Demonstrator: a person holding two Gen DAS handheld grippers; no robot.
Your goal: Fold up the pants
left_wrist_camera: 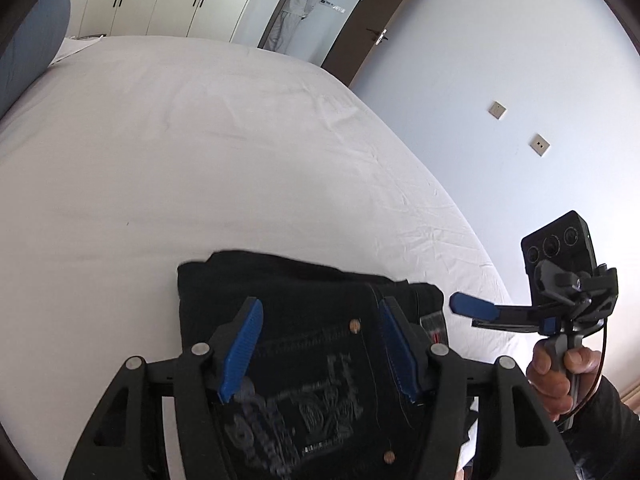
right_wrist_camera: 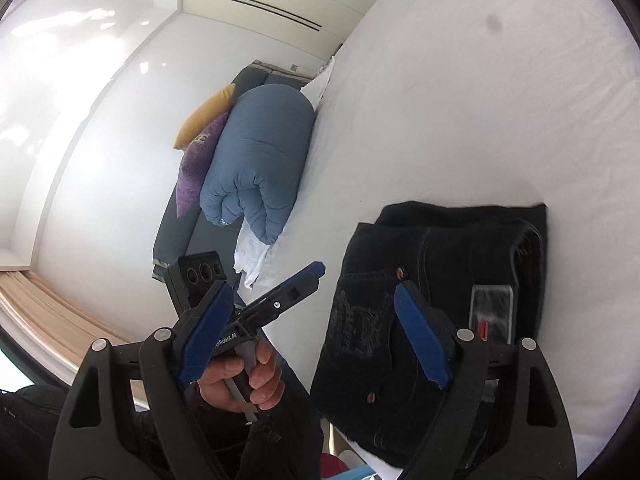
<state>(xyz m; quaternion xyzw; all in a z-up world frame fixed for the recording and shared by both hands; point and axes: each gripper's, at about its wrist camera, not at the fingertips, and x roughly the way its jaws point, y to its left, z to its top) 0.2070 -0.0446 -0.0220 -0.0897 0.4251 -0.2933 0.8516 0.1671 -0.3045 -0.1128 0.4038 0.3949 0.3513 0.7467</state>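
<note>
Black pants [left_wrist_camera: 304,280] lie folded into a compact stack near the edge of the white bed [left_wrist_camera: 180,152]. A back pocket with grey embroidery faces up. My left gripper [left_wrist_camera: 322,344] hovers open over that pocket, and its blue pads stand apart on either side without pressing the cloth. To the right, my right gripper [left_wrist_camera: 460,304] is seen side-on, held by a hand [left_wrist_camera: 556,376] just off the stack's right edge. In the right wrist view the pants [right_wrist_camera: 440,248] lie ahead on the right. My right gripper [right_wrist_camera: 316,320] is open and empty there, with the left gripper [right_wrist_camera: 312,274] crossing in front of it.
A rolled blue duvet [right_wrist_camera: 260,160] lies with yellow [right_wrist_camera: 208,116] and purple [right_wrist_camera: 198,164] pillows at the bed's head. A person [left_wrist_camera: 300,4] stands in the doorway beyond the bed, beside a dark door [left_wrist_camera: 360,20]. A clear tag [right_wrist_camera: 492,312] sticks out of the pants.
</note>
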